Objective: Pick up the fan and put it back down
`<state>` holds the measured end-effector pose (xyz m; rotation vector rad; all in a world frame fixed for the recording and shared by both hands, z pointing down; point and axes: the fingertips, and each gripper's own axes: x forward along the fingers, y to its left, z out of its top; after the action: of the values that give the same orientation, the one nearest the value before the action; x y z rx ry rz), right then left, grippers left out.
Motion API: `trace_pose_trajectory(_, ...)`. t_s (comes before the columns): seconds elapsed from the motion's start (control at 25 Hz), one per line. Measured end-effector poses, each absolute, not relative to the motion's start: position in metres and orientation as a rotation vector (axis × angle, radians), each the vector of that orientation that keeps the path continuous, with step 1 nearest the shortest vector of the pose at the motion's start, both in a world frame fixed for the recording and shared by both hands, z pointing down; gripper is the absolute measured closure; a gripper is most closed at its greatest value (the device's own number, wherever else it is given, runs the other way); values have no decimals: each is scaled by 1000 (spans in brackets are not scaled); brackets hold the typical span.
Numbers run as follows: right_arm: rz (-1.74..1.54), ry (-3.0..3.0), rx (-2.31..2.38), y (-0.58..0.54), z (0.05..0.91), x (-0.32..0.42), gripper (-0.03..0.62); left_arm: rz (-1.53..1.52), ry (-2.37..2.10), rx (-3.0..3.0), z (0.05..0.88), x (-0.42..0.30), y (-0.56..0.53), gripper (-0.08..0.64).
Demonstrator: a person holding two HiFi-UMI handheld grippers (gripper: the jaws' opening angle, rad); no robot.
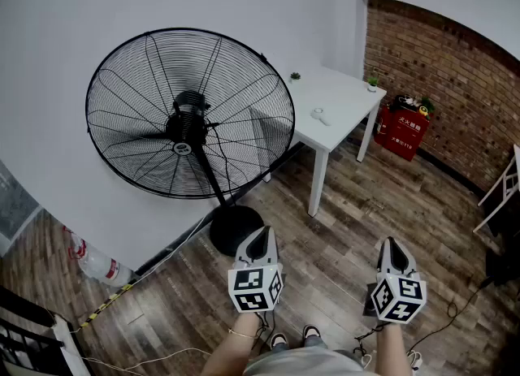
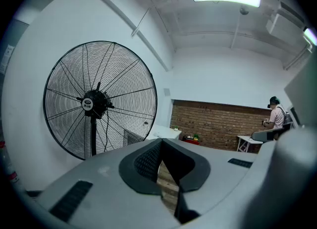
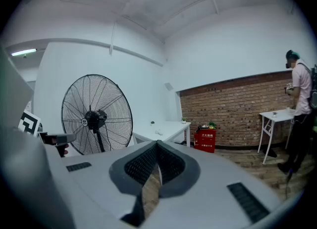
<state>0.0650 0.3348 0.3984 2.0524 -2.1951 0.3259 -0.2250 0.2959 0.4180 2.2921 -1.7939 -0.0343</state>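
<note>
The fan (image 1: pixel 191 114) stood at eleven o'clock; the left gripper (image 1: pixel 260 235) and right gripper (image 1: pixel 392 244) hung short of it, jaws together.

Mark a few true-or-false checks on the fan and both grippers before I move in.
1. The fan stands upright on its round base on the floor. True.
2. The left gripper is clamped on the fan's pole. False: its jaws are together on nothing, short of the fan.
3. The right gripper holds nothing, jaws together. True.
4. The red box sits on the white table. False: it sits on the floor beside the table, against the brick wall.
</note>
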Motion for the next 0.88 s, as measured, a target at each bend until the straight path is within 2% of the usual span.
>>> trace_pose_trajectory(0.88, 317, -2284, 2017, 336, 395, 51, 589, -20, -1819, 2281, 420, -236, 306, 549)
